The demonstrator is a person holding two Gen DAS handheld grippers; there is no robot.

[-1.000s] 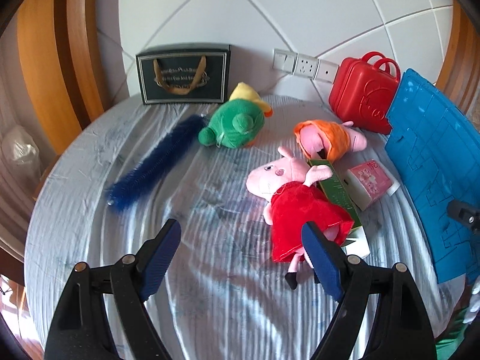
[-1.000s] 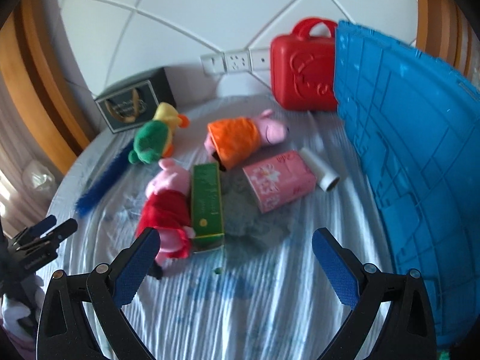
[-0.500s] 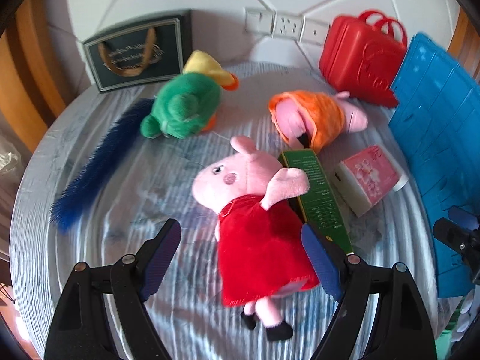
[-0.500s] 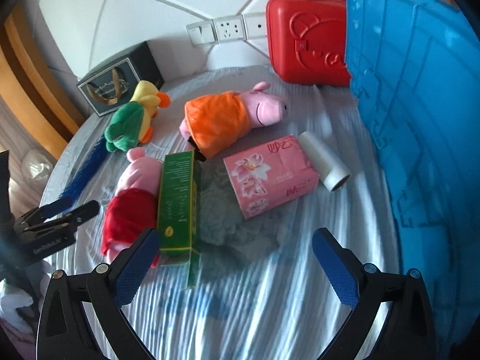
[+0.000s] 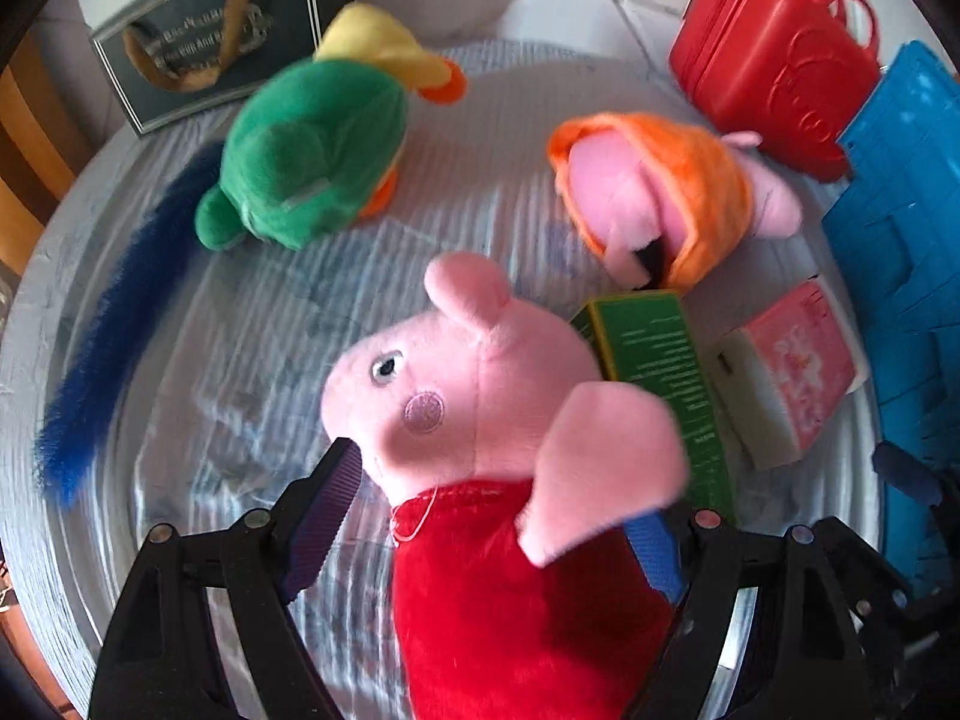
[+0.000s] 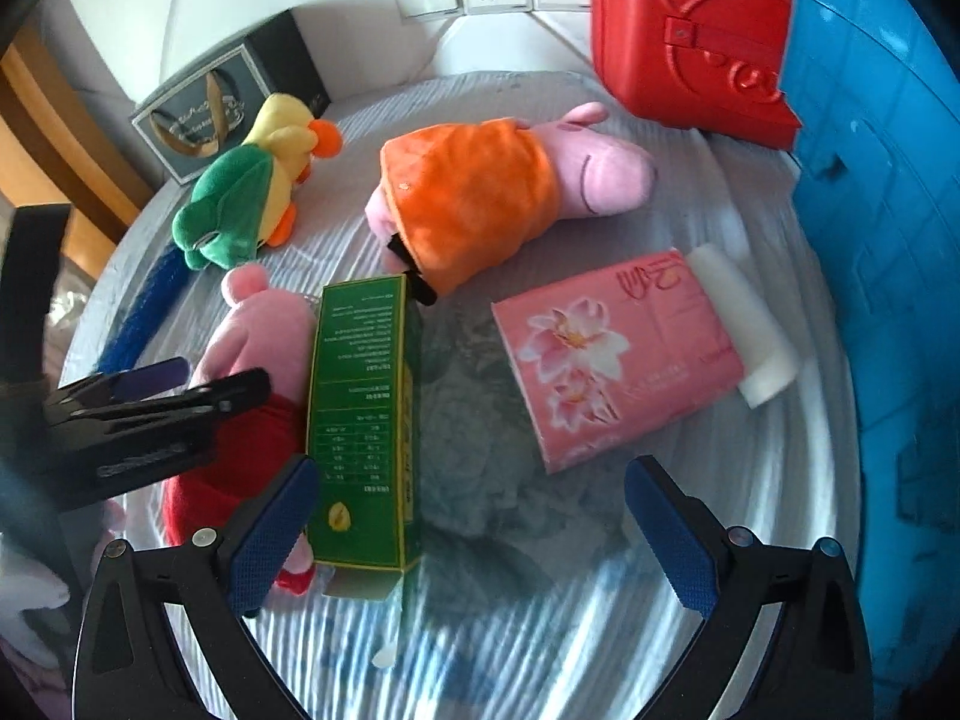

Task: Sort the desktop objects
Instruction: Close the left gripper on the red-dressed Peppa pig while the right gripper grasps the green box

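The left gripper point(image 5: 492, 516) straddles the pig plush in the red dress point(image 5: 510, 480), its fingers point(image 5: 321, 510) spread wide on either side of the toy's body — the pads are close to the red fabric, but whether they touch it cannot be told. The plush lies on the grey striped desk point(image 5: 252, 348), its pink head toward the wall. Just beside its right flank lies the green carton point(image 6: 360, 414), flat on its long side, its near flap open. The right gripper point(image 6: 468, 522) hovers low over the desk with fingers point(image 6: 270, 534) wide apart, holding nothing — the carton's near end sits by its left finger. Farther back lie the pig plush in the orange dress point(image 6: 480, 192), the green and yellow duck plush point(image 6: 246, 198) and a blue fuzzy duster point(image 5: 114, 324). The pink tissue pack point(image 6: 618, 354) rests against a white roll point(image 6: 744, 318). A red toy suitcase point(image 6: 684, 36), a blue crate point(image 6: 882, 240) and a dark gift box point(image 6: 228, 96) line the edges.
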